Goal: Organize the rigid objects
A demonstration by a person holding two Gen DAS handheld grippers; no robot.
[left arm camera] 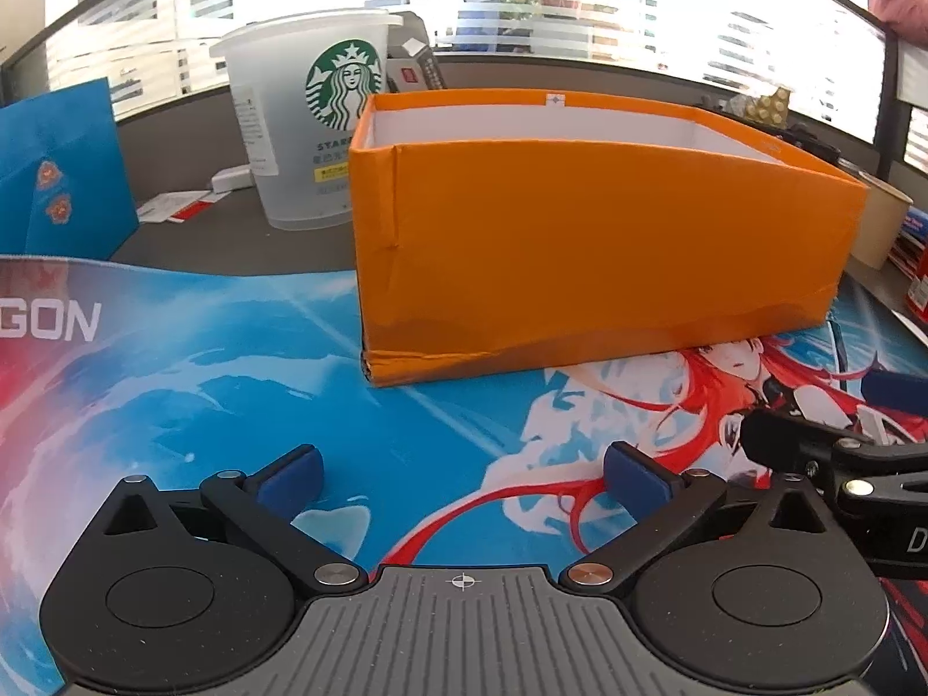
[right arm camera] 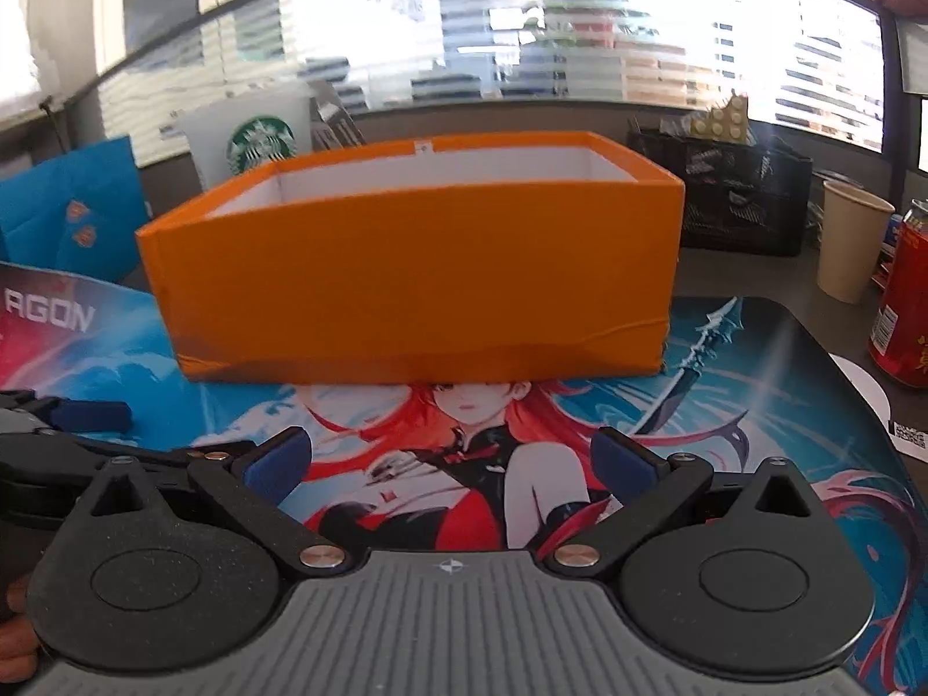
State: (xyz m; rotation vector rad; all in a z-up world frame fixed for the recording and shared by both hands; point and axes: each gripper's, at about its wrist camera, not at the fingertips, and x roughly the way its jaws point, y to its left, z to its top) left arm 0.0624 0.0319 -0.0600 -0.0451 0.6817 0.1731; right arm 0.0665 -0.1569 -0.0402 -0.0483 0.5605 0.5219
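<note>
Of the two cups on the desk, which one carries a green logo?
The large translucent plastic cup behind the orange box's left corner carries the green round logo. The other, a plain paper cup to the box's right, has no print.

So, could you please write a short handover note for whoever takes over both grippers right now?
Left gripper: open, empty, low over the desk mat.
Right gripper: open, empty, beside the left one, facing the box.
Orange box: lid off, standing on the mat ahead of both grippers; its contents are hidden by the near wall.
Done: cannot tell from here.
Left: loose items nearby include a paper cup and a red can at the right; which belong in the box is unclear.
</note>
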